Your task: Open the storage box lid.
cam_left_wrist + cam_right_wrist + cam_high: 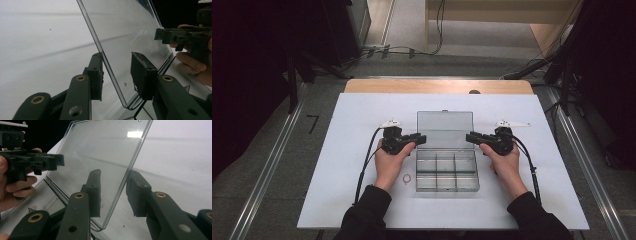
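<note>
A clear plastic compartment box (447, 172) sits on the white board with its lid (445, 129) raised, tilted back. My left gripper (421, 138) is at the lid's left edge. In the left gripper view the jaws (118, 72) stand open astride that edge of the lid (125, 32), with a gap on the right pad's side. My right gripper (470, 136) is at the lid's right edge. Its jaws (115, 190) also stand open astride the lid (100, 155), not pressing it. The box's compartments look empty.
A small ring (406, 178) lies on the white board (362, 115) just left of the box, by the left hand. The board rests on a wooden table (437, 86). Cables trail from both grippers toward the near edge.
</note>
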Available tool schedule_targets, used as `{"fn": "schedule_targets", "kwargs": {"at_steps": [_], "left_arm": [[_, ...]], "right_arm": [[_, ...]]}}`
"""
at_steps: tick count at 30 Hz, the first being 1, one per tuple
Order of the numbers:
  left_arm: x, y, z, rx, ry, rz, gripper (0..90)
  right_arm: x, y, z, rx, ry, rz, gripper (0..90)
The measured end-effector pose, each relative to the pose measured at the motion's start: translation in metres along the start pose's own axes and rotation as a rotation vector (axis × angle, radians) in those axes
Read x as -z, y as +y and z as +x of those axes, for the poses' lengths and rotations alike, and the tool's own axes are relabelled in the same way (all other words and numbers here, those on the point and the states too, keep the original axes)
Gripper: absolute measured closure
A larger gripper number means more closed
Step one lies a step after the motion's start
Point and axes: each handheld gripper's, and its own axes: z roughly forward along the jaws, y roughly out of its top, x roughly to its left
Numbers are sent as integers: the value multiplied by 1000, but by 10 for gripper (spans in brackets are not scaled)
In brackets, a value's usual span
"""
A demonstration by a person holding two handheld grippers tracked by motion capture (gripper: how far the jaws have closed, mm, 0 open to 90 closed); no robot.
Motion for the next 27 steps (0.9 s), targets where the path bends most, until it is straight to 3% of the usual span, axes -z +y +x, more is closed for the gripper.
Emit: {"fn": "schedule_targets", "kwargs": {"at_steps": [15,27], "left_arm": [[-5,-3,3,38,-3,35,530],[-7,-5,3,37,8,58,458]], "right_arm": [[-7,-4,-4,-45,7,50,520],[-11,-5,-2,-47,-6,88,430]]}}
